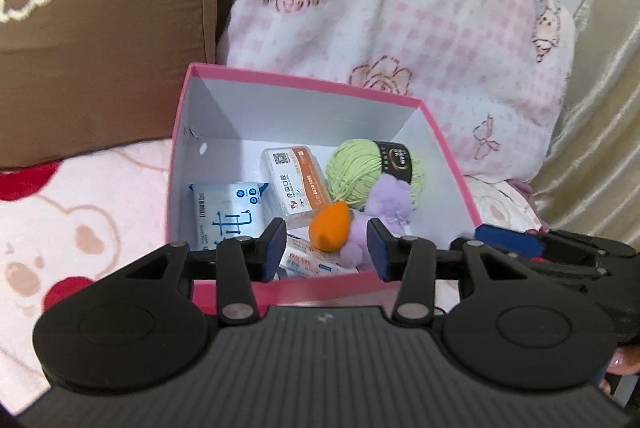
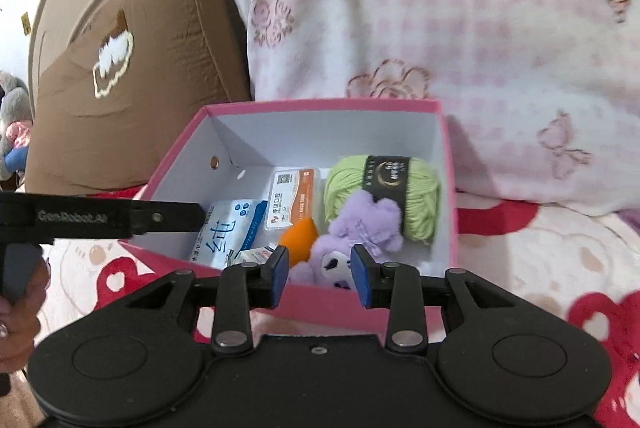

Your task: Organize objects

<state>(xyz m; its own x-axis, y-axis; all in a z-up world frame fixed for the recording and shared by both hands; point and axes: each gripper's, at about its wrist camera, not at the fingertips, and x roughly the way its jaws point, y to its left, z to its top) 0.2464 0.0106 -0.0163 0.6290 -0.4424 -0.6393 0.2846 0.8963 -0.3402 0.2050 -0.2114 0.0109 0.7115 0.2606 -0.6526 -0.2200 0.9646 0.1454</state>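
An open pink box (image 1: 304, 79) (image 2: 448, 188) with white inner walls sits on the bed. Inside lie a green yarn ball (image 1: 360, 168) (image 2: 352, 184), a purple plush toy (image 1: 390, 194) (image 2: 368, 220), an orange teardrop sponge (image 1: 330, 226) (image 2: 298, 238), a white and orange packet (image 1: 296, 184) (image 2: 292, 200), a blue tissue pack (image 1: 228, 212) (image 2: 228, 232) and a small flat packet (image 1: 312, 262). My left gripper (image 1: 326, 250) is open and empty over the box's near edge. My right gripper (image 2: 320, 276) is open and empty, just above the near wall by the plush toy.
A brown cushion (image 1: 100, 48) (image 2: 132, 100) leans at the back left. A pink floral blanket (image 1: 400, 8) (image 2: 440, 8) is piled behind the box. The bedspread (image 1: 80, 228) (image 2: 540, 260) has a bear and heart print. Gold curtain (image 1: 600, 128) hangs at the right.
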